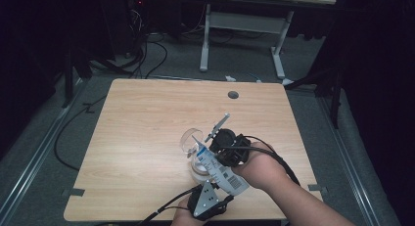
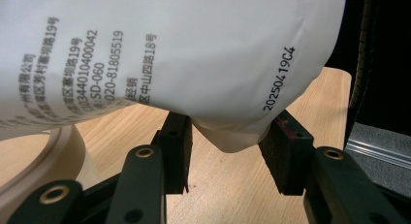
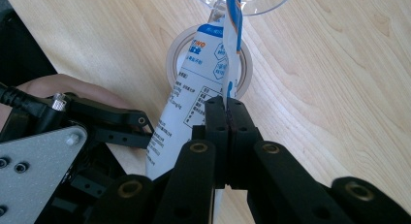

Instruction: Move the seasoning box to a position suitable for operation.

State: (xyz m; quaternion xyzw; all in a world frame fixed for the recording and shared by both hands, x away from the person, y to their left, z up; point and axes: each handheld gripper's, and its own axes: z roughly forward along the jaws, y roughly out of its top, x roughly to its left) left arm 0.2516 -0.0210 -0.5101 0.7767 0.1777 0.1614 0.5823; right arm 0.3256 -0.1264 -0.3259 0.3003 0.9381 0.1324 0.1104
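The white pouch with blue print lies tilted in the lower middle of the high view, its upper end pointing up and left toward the mouth of a clear glass bowl, which sits tipped just above a roll of tape on the wooden table. In the right gripper view the pouch runs up the middle of the frame over the tape roll, and the right gripper has its jaws pressed together on the thin side seam of the pouch, pinching it flat. In the left gripper view the left gripper sits at the pouch's lower corner: its jaws stand partly spread on either side of that corner and appear to touch it, but whether they actually clamp it I cannot tell. The step in hand looks like steadying the pouch with both grippers and aiming its top at the bowl, probably to pour or empty it. The next move likely calls for raising the low end while keeping the seam grip firm, so the contents run toward the bowl without the pouch slipping or nudging the tipped bowl.
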